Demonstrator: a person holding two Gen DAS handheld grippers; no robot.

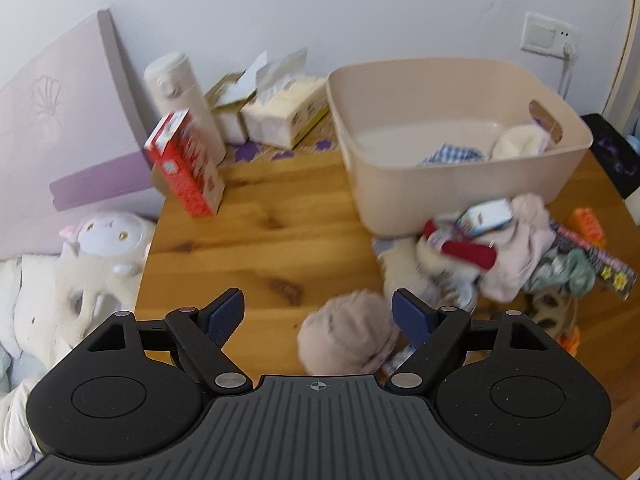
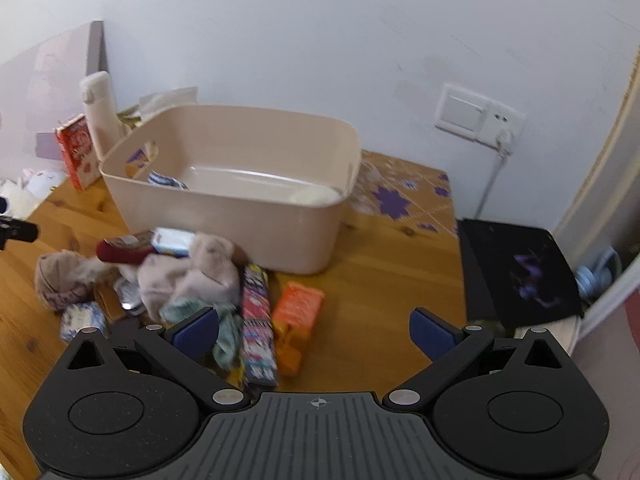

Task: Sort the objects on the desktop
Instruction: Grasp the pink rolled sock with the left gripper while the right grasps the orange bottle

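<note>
My left gripper [image 1: 318,312] is open above the wooden table [image 1: 248,240]. A rolled pink sock [image 1: 346,334] lies between its fingers, close to the right pad, and is not pinched. Behind it stands a beige bin [image 1: 400,192] holding a blue-check cloth [image 1: 448,156] and a white rolled sock [image 1: 520,142]. A heap of socks and packets [image 1: 500,252] lies in front of the bin. My right gripper [image 2: 316,328] is open and empty, hovering over an orange packet [image 2: 298,308] and a colourful packet [image 2: 258,320] at the right of the heap [image 2: 192,276]. The bin [image 2: 224,224] stands behind them.
A red carton [image 1: 188,164], a white flask [image 1: 180,96] and a tissue pack [image 1: 284,116] stand at the back left. A plush toy [image 1: 108,240] lies beyond the table's left edge. A black pad [image 2: 520,268] lies at the right edge, below a wall socket [image 2: 480,116].
</note>
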